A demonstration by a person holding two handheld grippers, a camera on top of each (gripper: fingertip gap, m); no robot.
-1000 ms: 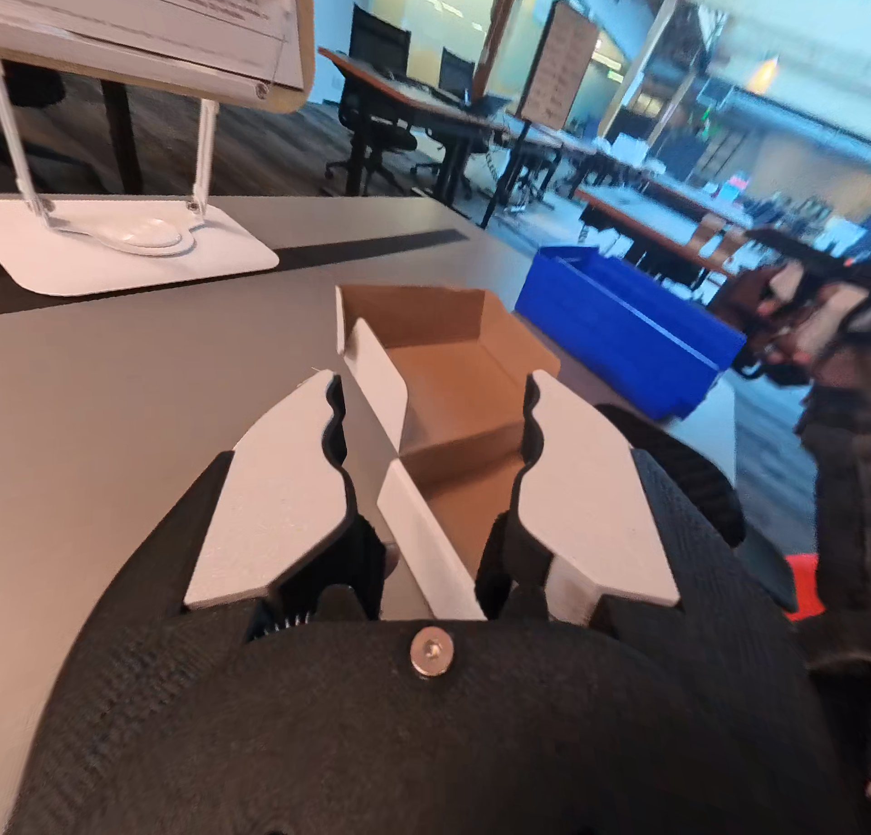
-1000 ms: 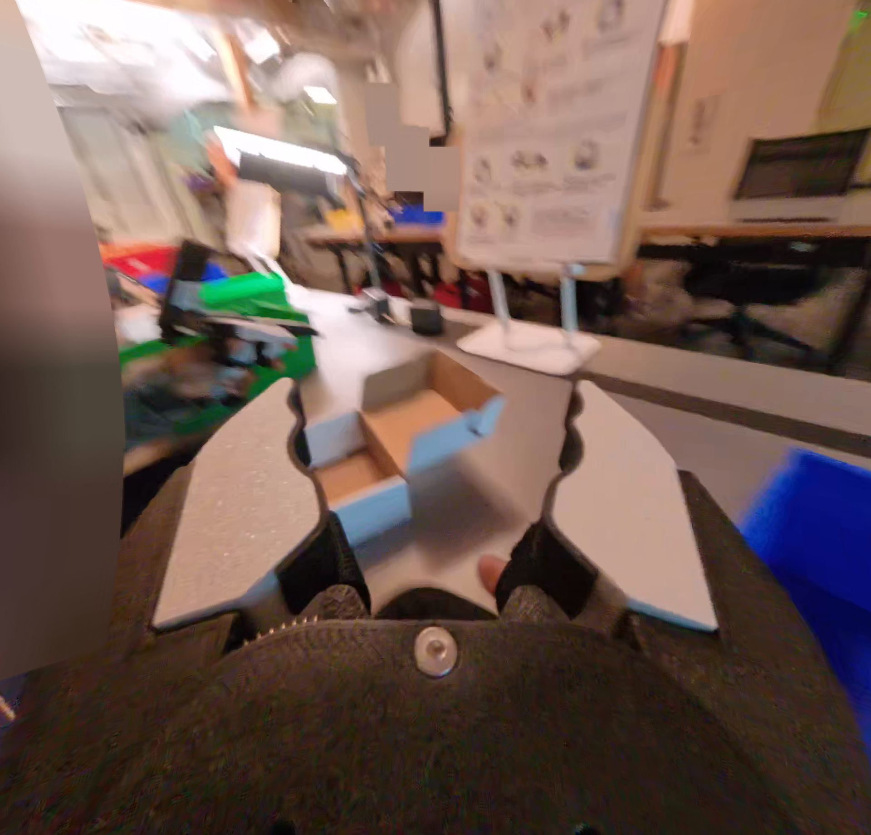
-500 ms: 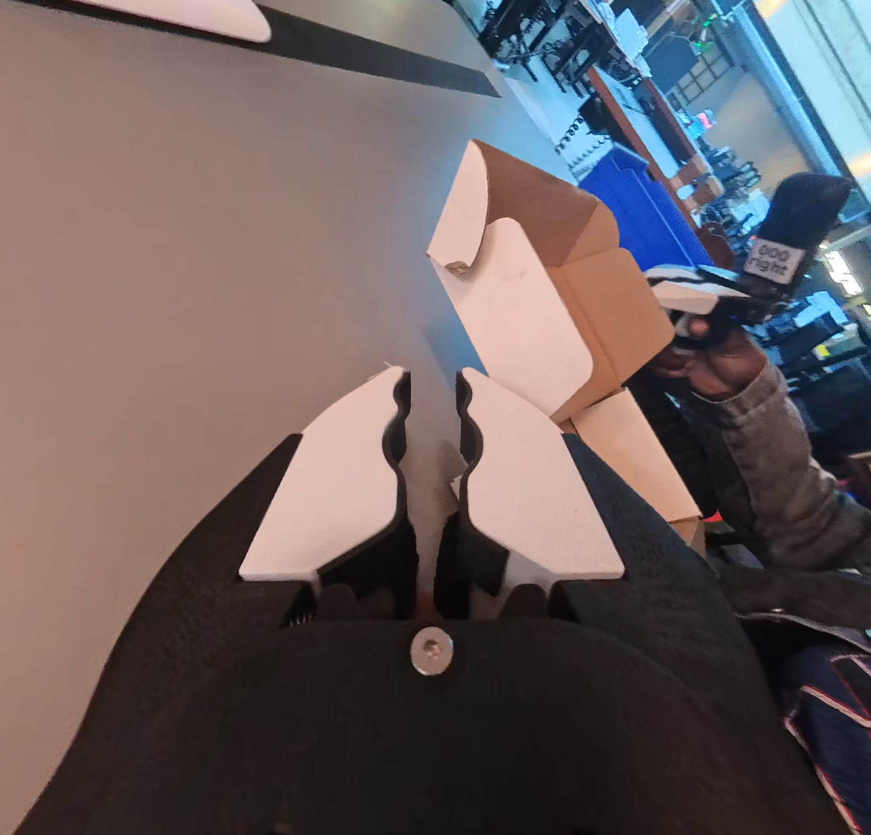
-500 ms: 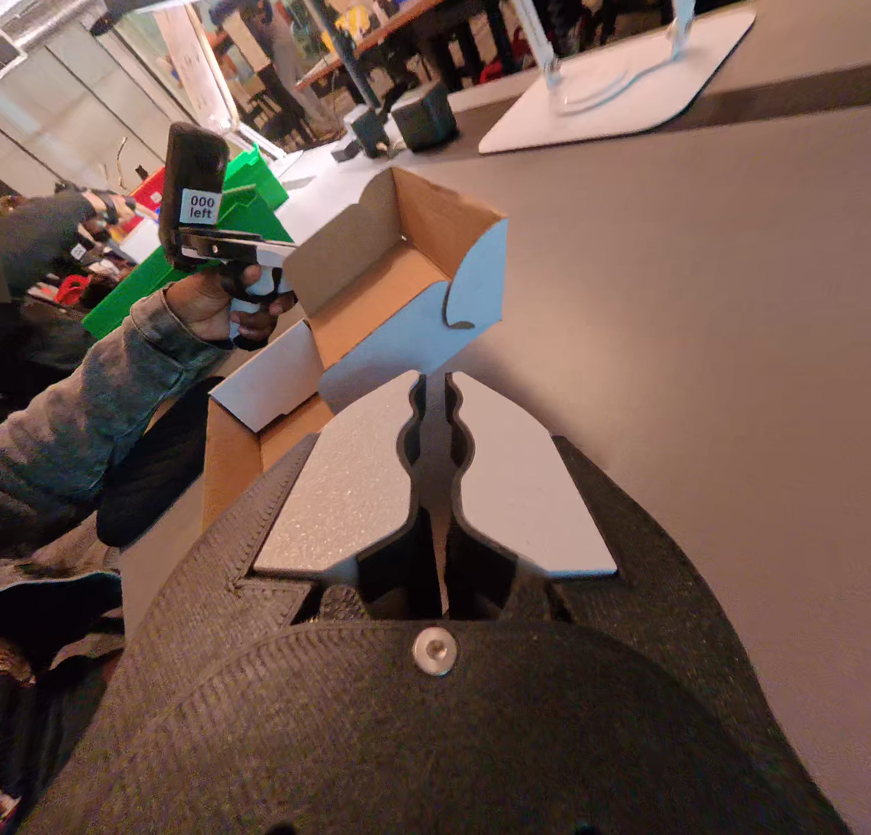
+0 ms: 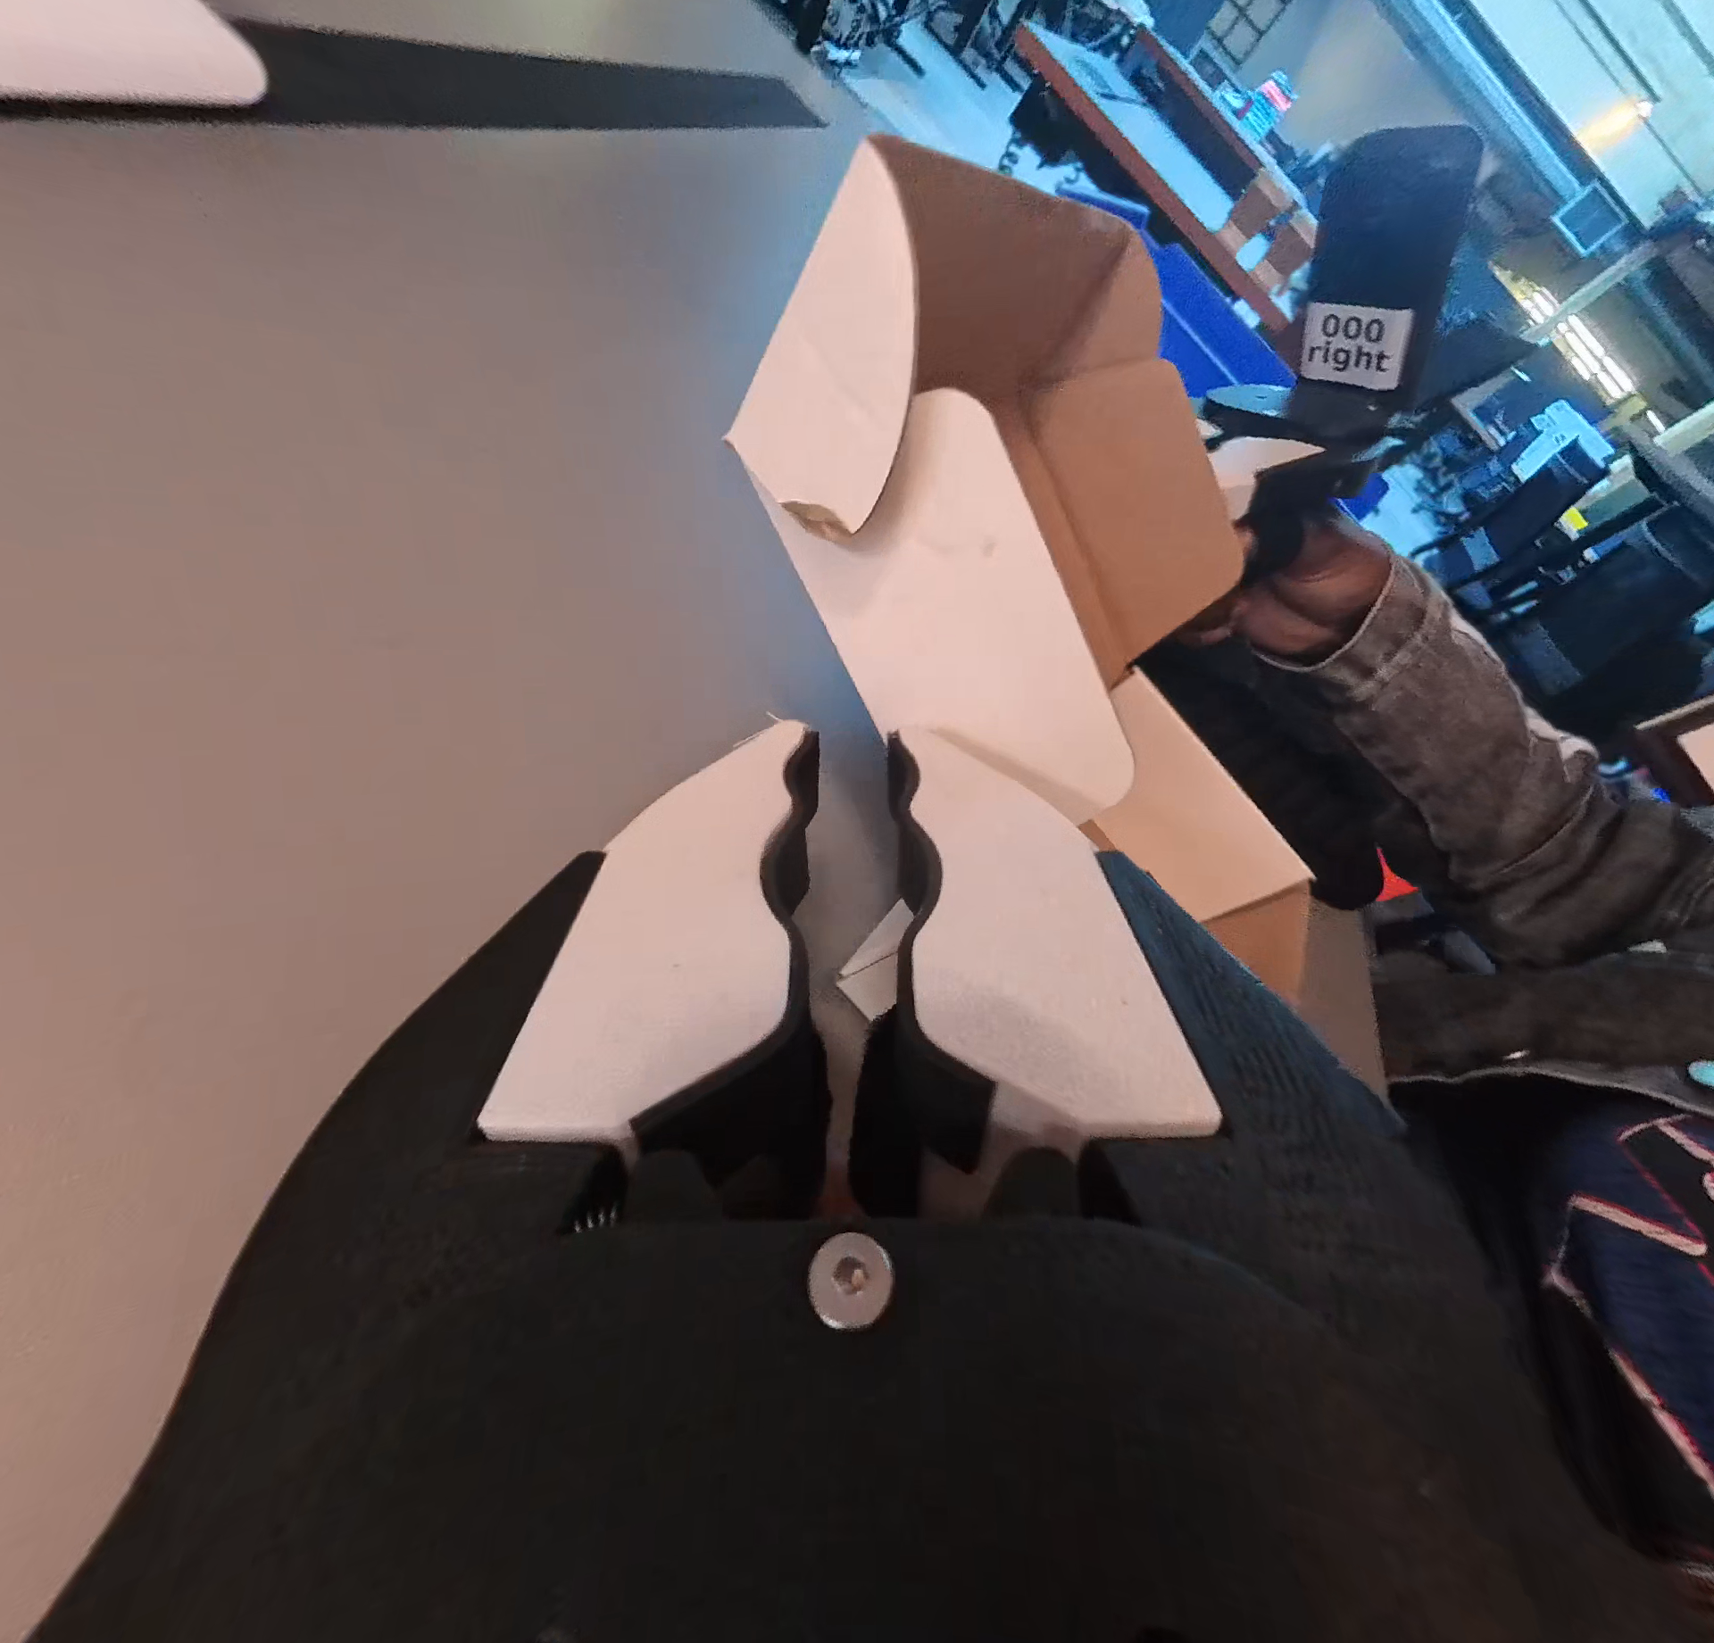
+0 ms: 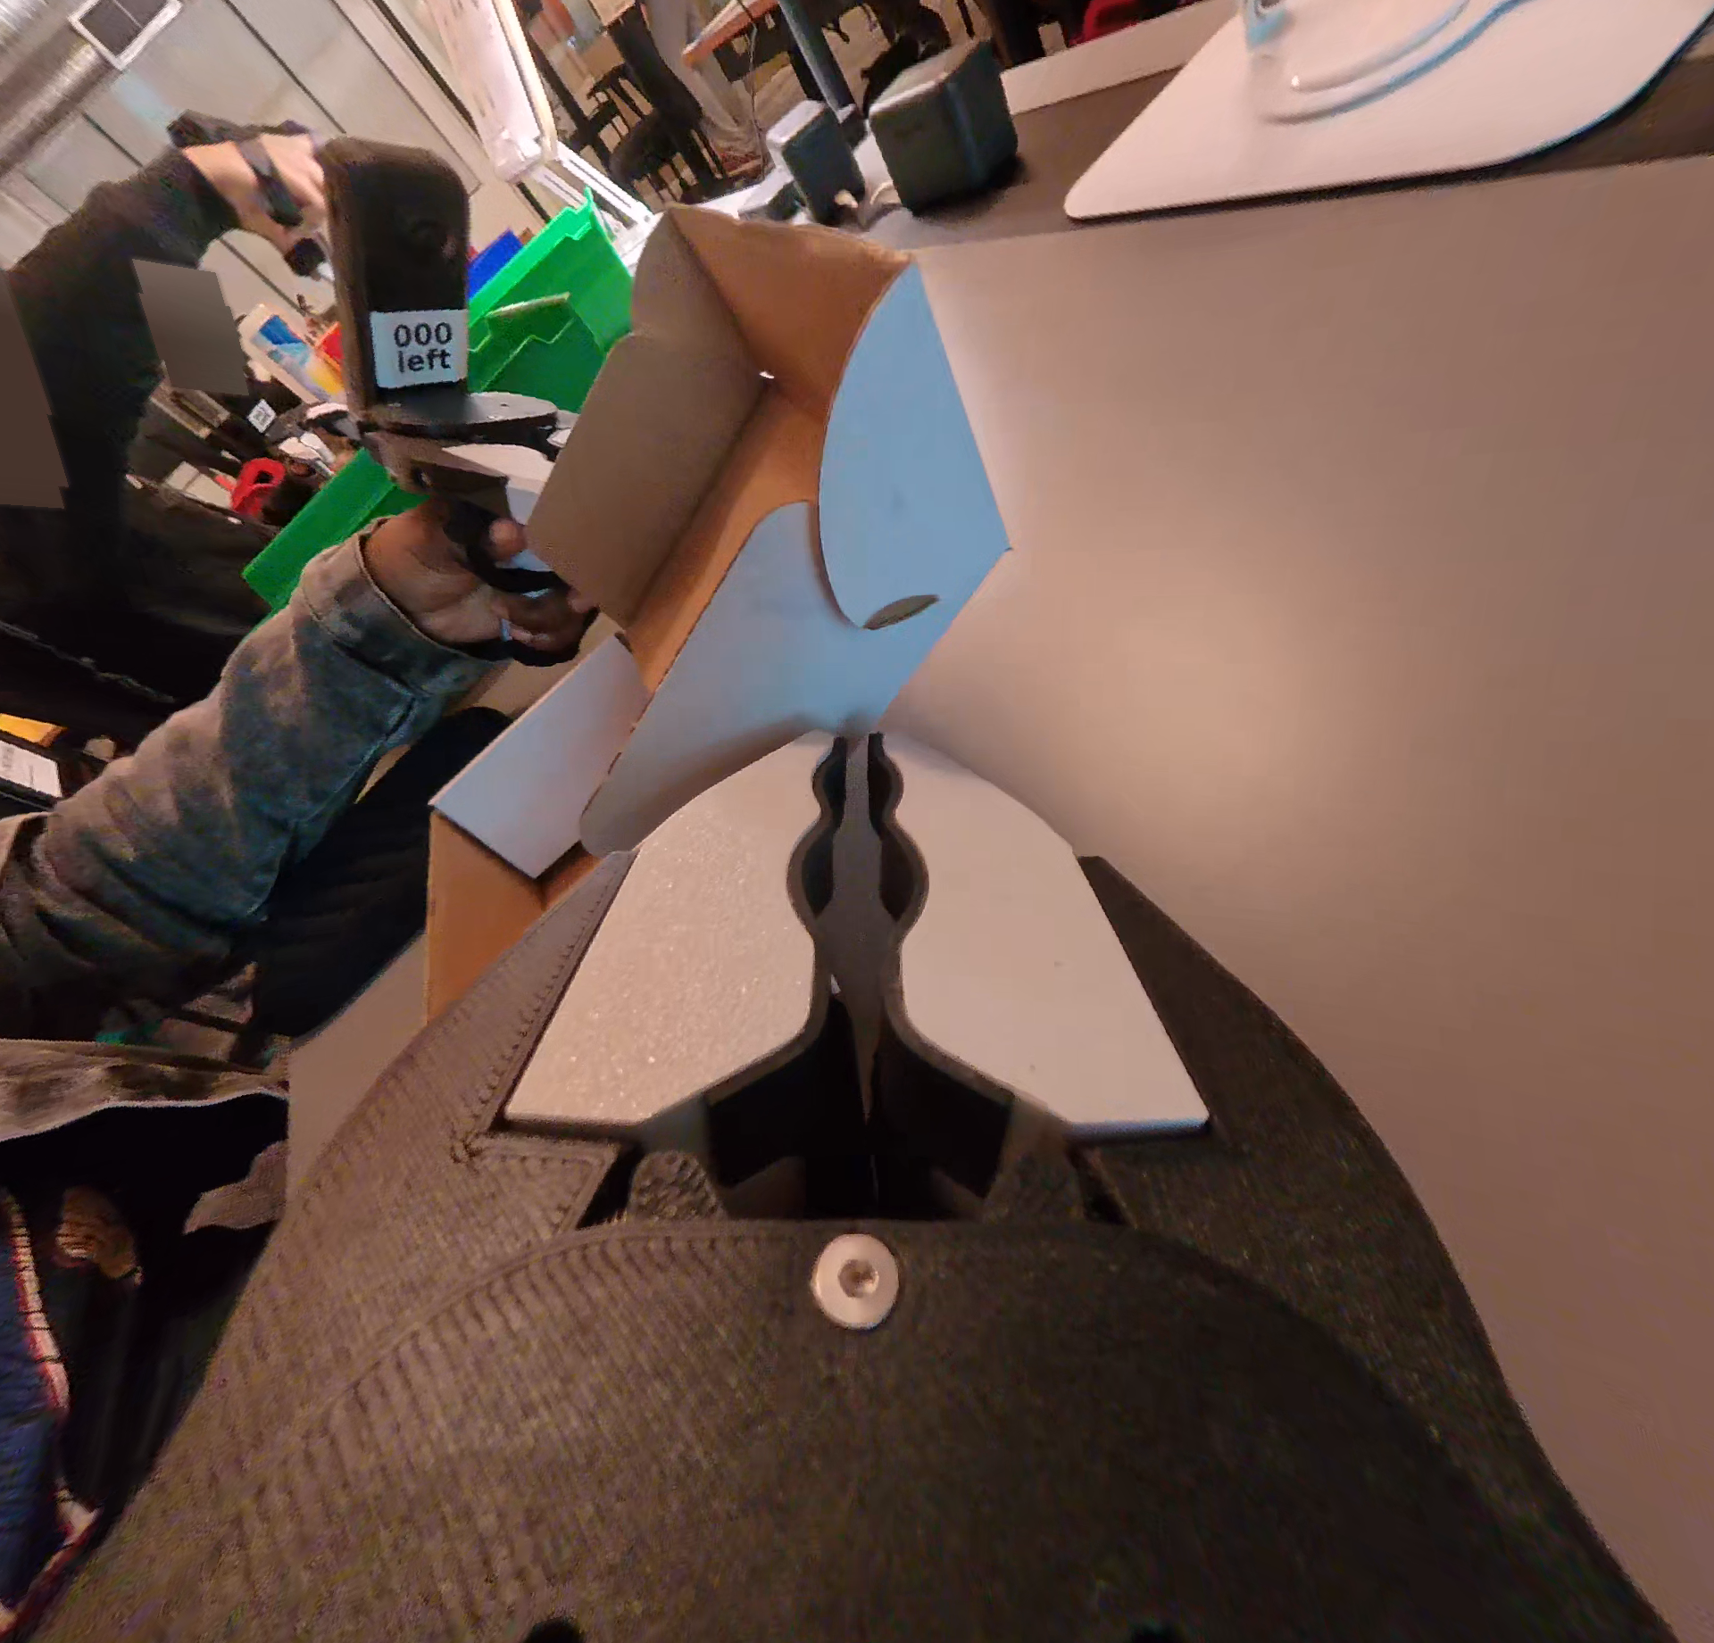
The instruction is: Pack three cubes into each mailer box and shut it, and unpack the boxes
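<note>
A mailer box point(image 5: 937, 579), white outside and brown inside, stands open on the grey table point(image 5: 325, 579) with its lid panels tilted up. My left gripper point(image 5: 851, 745) is shut on a white side flap, and a bit of the cardboard point(image 5: 872, 959) shows between the fingers. My right gripper point(image 6: 855, 744) is shut on the thin edge of the box's point(image 6: 788, 653) opposite side flap. Each gripper also shows beyond the box in the other's view: the right one point(image 5: 1363, 393) and the left one point(image 6: 445, 430), each in a hand. No cubes are in view.
A white stand base point(image 6: 1391, 87) sits at the table's far side, beside a black strip point(image 5: 519, 96). Two small dark devices point(image 6: 937, 133) stand behind the box. A blue bin point(image 5: 1196, 300) lies past one side and a green bin point(image 6: 519, 375) past the other. There is about 15 cm between the tips of the two grippers.
Both grippers were open in front of the box a second ago. They have moved to its two sides and shut on the side flaps. The box now stands closer and more tilted.
</note>
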